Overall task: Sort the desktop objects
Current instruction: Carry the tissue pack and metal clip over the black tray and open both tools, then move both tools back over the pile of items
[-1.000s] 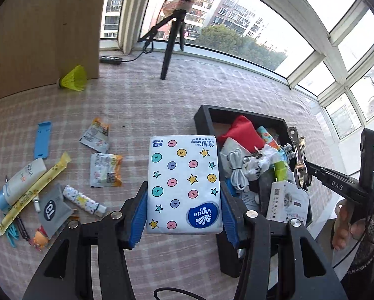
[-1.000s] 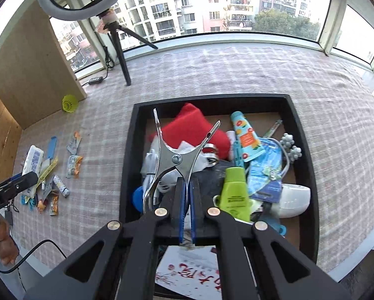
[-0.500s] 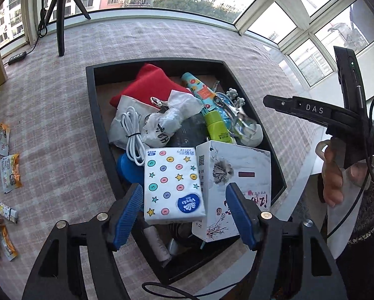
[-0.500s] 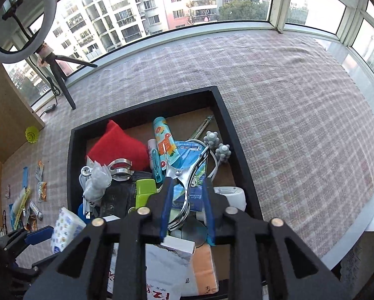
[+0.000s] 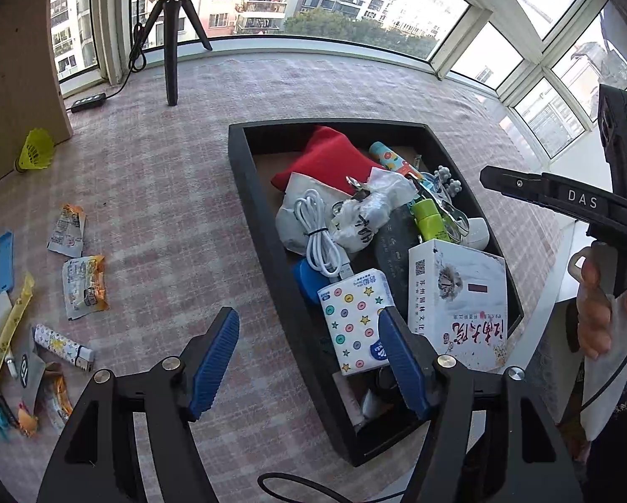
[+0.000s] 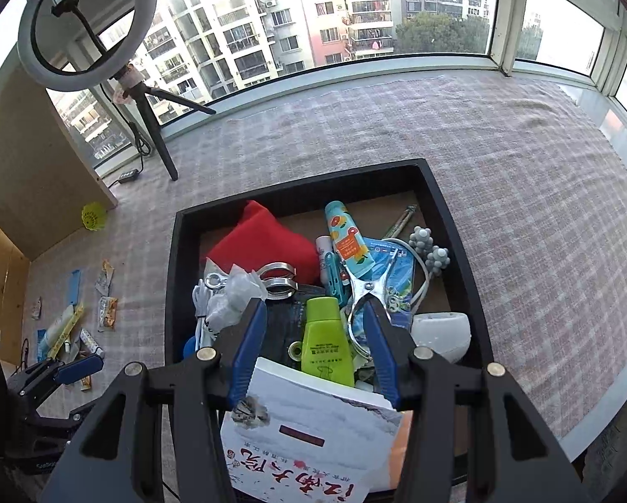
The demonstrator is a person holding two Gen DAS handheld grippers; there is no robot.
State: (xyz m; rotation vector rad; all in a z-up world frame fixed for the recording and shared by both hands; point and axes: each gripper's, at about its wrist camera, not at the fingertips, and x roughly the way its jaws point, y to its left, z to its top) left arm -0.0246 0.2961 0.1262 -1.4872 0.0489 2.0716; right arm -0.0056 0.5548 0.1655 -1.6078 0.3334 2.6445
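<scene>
Your left gripper (image 5: 307,360) stands with its blue pads wide apart and nothing between them; the right-hand pad overlaps the near edge of the tissue pack (image 5: 357,320) in this view, but whether it touches cannot be told. The pack lies flat in the black tray (image 5: 246,209), at the tray's 7 o'clock corner, a white packet printed with coloured dots and stars and a blue oval label at its near end. It rests against the white box (image 5: 460,302) with red calligraphy at its 3 o'clock side, probably because the tray is crowded and this was the last bare spot. Your right gripper (image 6: 313,348) is likewise spread and empty, hovering over the tray's near half; the green bottle (image 6: 326,341) sits between its pads in this view but below them, ungripped. The metal clip (image 6: 365,289) lies just at the 12 o'clock side of the right-hand pad, atop a blue packet (image 6: 397,268), free of the jaws. Judged from this layout, both deposits are complete. The remaining loose items, including snack sachets (image 5: 83,285), a lighter (image 5: 64,346) and a blue strip (image 5: 3,260), lie on the checked cloth (image 5: 158,209) at the 9 o'clock side of the tray, well apart from it. Direct the next pick there.
</scene>
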